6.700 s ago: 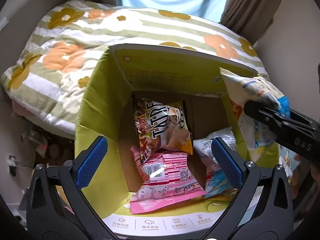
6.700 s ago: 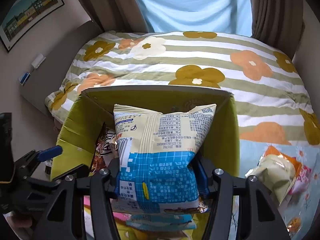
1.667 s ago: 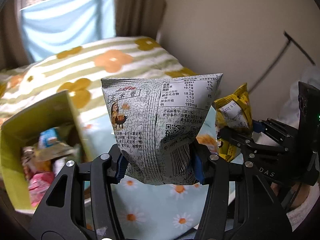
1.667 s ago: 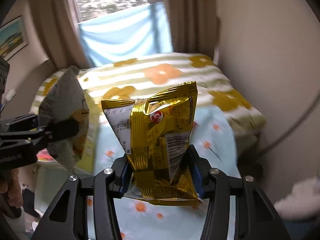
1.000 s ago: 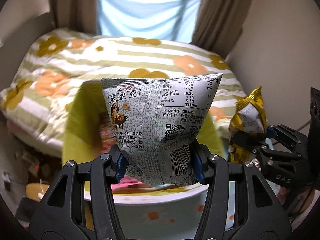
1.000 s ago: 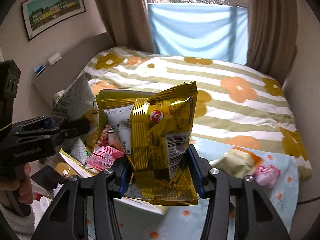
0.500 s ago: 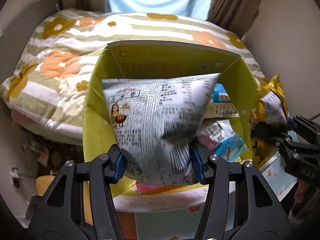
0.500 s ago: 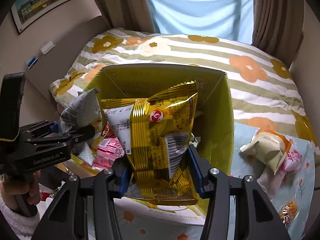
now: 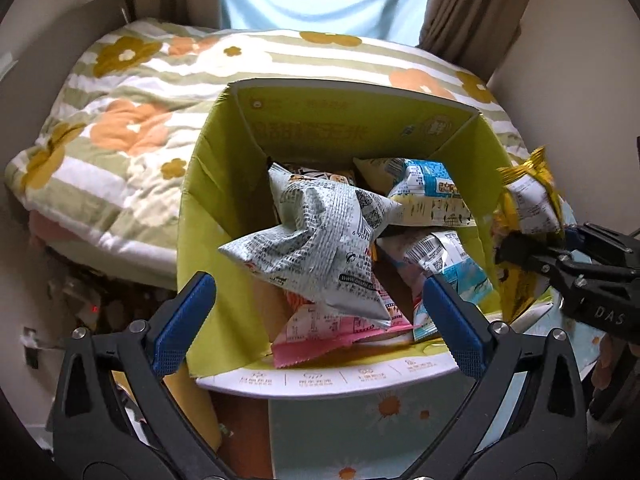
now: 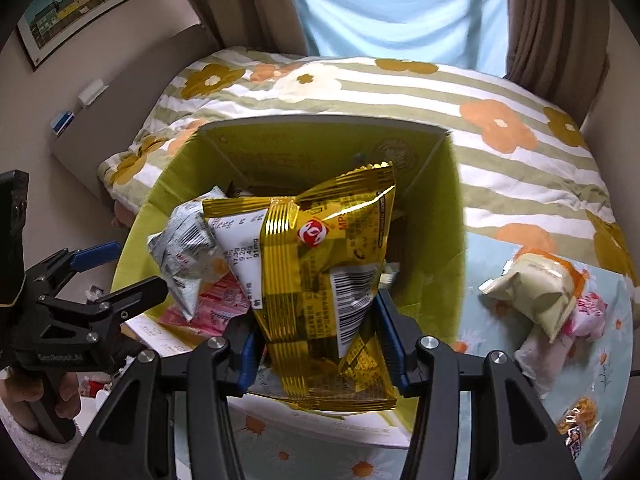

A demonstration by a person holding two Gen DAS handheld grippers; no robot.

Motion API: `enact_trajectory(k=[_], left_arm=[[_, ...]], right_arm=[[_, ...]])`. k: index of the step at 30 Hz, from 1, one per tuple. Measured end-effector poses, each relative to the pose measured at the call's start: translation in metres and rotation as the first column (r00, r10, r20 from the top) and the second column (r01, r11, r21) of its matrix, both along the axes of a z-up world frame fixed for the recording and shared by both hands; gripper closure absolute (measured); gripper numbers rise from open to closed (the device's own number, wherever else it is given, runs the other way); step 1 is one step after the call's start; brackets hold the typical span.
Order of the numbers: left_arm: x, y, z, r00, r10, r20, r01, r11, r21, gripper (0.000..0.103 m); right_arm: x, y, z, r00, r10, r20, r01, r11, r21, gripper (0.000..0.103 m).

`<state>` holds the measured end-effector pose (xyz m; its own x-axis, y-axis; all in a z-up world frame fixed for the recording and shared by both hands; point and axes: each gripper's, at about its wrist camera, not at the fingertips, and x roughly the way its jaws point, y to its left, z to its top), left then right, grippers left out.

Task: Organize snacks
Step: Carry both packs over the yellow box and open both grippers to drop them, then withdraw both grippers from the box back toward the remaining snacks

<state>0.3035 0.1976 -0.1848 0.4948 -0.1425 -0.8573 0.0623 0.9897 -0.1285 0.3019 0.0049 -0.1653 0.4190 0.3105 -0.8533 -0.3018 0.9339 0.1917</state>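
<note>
Grey snack bag [image 9: 320, 240] lies tilted, long axis diagonal.

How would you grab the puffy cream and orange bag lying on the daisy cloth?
Probably from above, pinching the cream and orange bag across its narrow middle. It lies flat on the daisy cloth, puffed up, leaning against a pink packet, so its near-left side looks freest.

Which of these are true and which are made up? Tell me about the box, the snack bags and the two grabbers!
1. The right gripper squeezes a gold bag. True.
2. The left gripper clamps the grey bag. False: its jaws are opening, and the bag is loose above the box.
3. The green box is empty. False: it holds several snack bags.
4. A cream bag lies outside the box. True.
</note>
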Motion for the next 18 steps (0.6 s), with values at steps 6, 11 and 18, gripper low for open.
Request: enact_trajectory(k=[6,11,18], left_arm=[[-0.004,0.001,0.007,1.000,0.015,0.009,-0.015,1.000,0.005,0.000],[-0.007,0.004,0.012,0.999,0.030,0.019,-0.030,0.999,-0.012,0.000],[-0.014,0.009,0.012,0.999,0.043,0.010,-0.043,0.999,-0.030,0.000]], right_arm=[[0.006,0.020,-0.004,0.999,0.049,-0.022,-0.048,0.999,0.017,0.056],[0.015,0.018,-0.016,0.995,0.045,-0.083,-0.032,0.988,0.154,0.015],[0.002,0.005,-0.015,0.999,0.000,-0.033,0.005,0.988,0.157,0.001]])
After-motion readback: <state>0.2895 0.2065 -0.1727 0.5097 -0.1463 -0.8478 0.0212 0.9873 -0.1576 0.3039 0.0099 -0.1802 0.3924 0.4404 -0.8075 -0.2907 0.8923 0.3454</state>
